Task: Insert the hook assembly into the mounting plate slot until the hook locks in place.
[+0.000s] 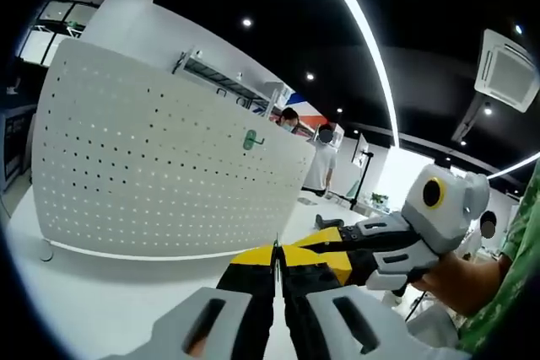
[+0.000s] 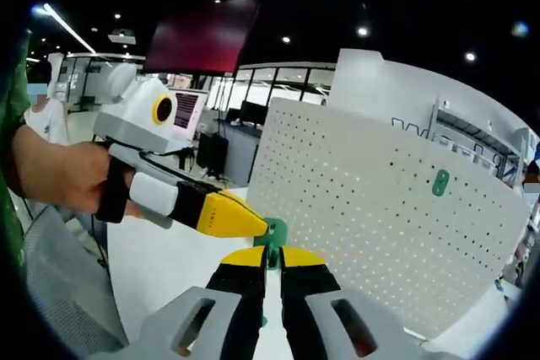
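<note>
**Hook in hand, not yet at the board**

The task looks early to midway. 1 green hook [image 2: 440,182] already sits on the white pegboard [image 2: 371,225], high on its right part; in the left gripper view the same hook [image 1: 250,140] shows right of the board's [image 1: 160,166] centre. A 2nd green hook assembly [image 2: 272,233] is off the board, held in the near space in front of it, above the white table [image 2: 169,267]. Inserting it into a slot and pushing until it locks is, by my reading, all left to do.

The right gripper [image 2: 272,257] has its yellow-tipped jaws nearly closed, with the green piece pinched between the tips. The left gripper [image 2: 253,223] comes in from the left, held by a hand [image 2: 63,176], and its yellow tip meets the same green piece; whether it grips or merely touches is hard to tell at this angle.

In the left gripper view, the left gripper [image 1: 276,252] has its jaws pressed together with only a thin line between them, and I cannot tell what lies between. The right gripper [image 1: 337,246] reaches in from the right, its tips next to them.

People stand far behind the board.
</note>
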A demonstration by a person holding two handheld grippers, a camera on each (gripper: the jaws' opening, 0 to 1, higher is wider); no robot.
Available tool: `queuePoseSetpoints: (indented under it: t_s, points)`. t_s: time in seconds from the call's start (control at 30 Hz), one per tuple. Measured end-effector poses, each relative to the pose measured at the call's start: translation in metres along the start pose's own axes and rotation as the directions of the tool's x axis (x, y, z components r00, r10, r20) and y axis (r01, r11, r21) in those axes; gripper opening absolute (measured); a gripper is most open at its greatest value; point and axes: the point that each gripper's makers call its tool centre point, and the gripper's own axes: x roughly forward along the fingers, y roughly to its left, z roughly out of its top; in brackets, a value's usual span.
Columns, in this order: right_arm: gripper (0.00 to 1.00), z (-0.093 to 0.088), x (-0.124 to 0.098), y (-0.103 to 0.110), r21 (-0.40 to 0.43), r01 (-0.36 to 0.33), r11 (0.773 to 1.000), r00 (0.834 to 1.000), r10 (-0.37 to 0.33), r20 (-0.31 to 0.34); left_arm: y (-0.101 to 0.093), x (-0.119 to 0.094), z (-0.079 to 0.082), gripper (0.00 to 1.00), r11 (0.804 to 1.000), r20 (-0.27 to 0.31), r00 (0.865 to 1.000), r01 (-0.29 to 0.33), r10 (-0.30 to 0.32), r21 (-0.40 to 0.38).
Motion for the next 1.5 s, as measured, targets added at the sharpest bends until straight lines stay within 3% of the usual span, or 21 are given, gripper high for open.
queuePoseSetpoints:
  t_s: [1.03, 1.5]
  points:
    - [0.02, 0.0008, 0.0003, -0.0002, -0.026, 0.004, 1.0, 1.0, -0.004, 0.003, -0.002, 0.0015, -0.0009, 0.02, 1.0, -0.003, 1.0, 0.008, -0.008, 0.002]
    - [0.01, -0.0014, 0.001, -0.0009, 0.002, 0.004, 1.0, 1.0, -0.004, -0.002, -0.0057, 0.0022, -0.0017, 0.03, 0.997, -0.011, 1.0, 0.03, -0.029, 0.077]
